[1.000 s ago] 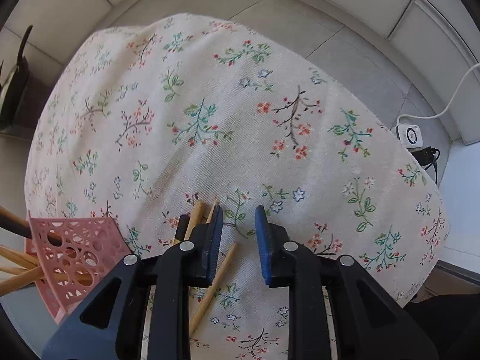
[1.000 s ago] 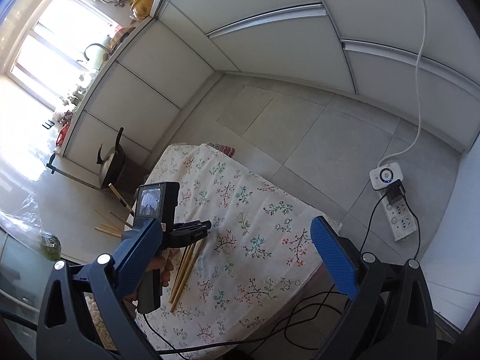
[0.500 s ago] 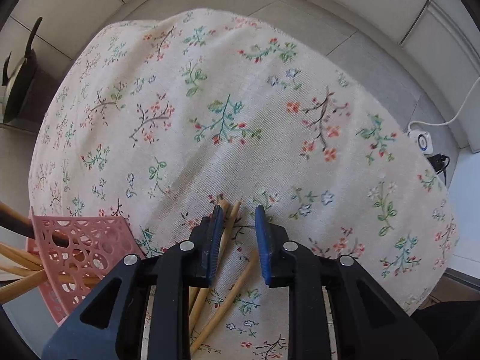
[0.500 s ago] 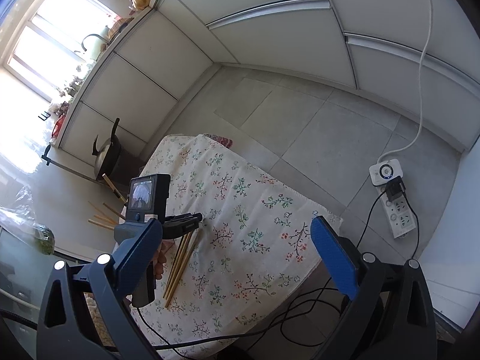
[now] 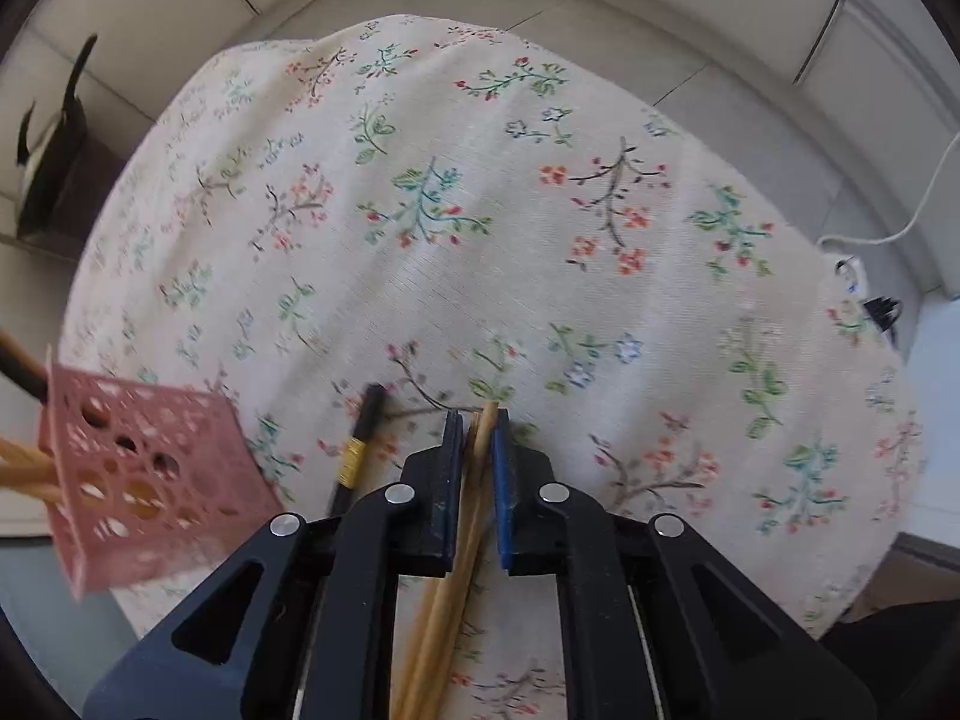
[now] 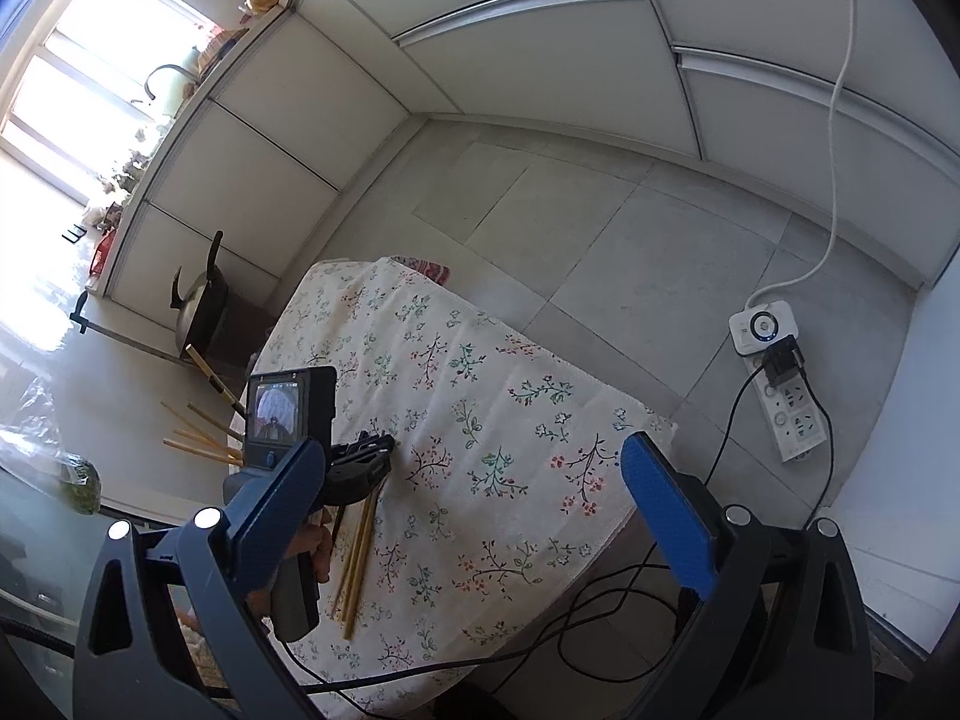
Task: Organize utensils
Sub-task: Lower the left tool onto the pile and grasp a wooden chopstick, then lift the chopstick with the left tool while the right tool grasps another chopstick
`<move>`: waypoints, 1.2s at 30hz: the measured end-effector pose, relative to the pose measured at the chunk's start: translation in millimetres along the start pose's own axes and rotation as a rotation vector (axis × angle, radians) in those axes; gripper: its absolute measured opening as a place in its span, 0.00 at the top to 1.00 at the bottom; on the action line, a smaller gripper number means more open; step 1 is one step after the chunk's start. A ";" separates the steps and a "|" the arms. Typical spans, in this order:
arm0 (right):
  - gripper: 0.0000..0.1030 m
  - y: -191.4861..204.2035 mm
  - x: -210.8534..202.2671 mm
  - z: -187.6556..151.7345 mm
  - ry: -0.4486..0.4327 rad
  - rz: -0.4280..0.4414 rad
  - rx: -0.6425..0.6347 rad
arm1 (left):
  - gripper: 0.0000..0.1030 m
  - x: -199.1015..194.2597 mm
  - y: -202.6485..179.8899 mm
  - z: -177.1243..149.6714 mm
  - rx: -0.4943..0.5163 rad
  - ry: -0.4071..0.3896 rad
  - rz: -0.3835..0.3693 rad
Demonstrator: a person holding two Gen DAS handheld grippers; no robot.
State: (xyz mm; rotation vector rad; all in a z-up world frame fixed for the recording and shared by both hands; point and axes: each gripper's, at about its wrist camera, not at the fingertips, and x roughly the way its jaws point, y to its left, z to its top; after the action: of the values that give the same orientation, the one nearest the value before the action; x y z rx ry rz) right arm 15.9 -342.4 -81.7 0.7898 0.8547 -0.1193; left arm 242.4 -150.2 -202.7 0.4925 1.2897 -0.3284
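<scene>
My left gripper (image 5: 477, 420) is shut on a small bunch of wooden chopsticks (image 5: 462, 546), low over the floral tablecloth (image 5: 480, 228). A black chopstick with a gold band (image 5: 360, 444) lies just left of the fingers. A pink perforated holder (image 5: 138, 474) with several chopsticks in it stands at the left. In the right wrist view the left gripper (image 6: 375, 450) sits over the chopsticks (image 6: 357, 558) on the cloth. My right gripper (image 6: 474, 516) is open and empty, held high above the table.
The small table (image 6: 480, 420) stands on a grey tiled floor. A kettle (image 6: 198, 306) sits at the far left. A power strip (image 6: 780, 378) with cables lies on the floor at the right. White cabinets line the back.
My left gripper has closed on the wooden chopsticks that lay between its fingers. The black chopstick now lies clear to the left. The right gripper has hardly moved.
</scene>
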 end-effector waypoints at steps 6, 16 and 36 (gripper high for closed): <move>0.07 -0.6 6.8 -1.4 0.024 -0.009 0.008 | 0.94 -22.9 0.3 -24.3 -0.023 -0.043 -0.057; 0.07 7.0 39.2 -11.9 0.126 -0.013 0.003 | 0.94 -83.7 22.3 -81.3 -0.089 -0.265 -0.112; 0.07 14.5 65.7 -24.6 0.203 -0.013 0.013 | 0.89 -32.6 43.7 -77.9 -0.180 -0.050 -0.180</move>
State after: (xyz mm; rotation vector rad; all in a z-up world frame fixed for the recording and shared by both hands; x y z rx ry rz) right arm 50.0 -302.0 -130.0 0.8175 1.0517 -0.0571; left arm 191.2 -73.6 -179.4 0.2144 1.3038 -0.3683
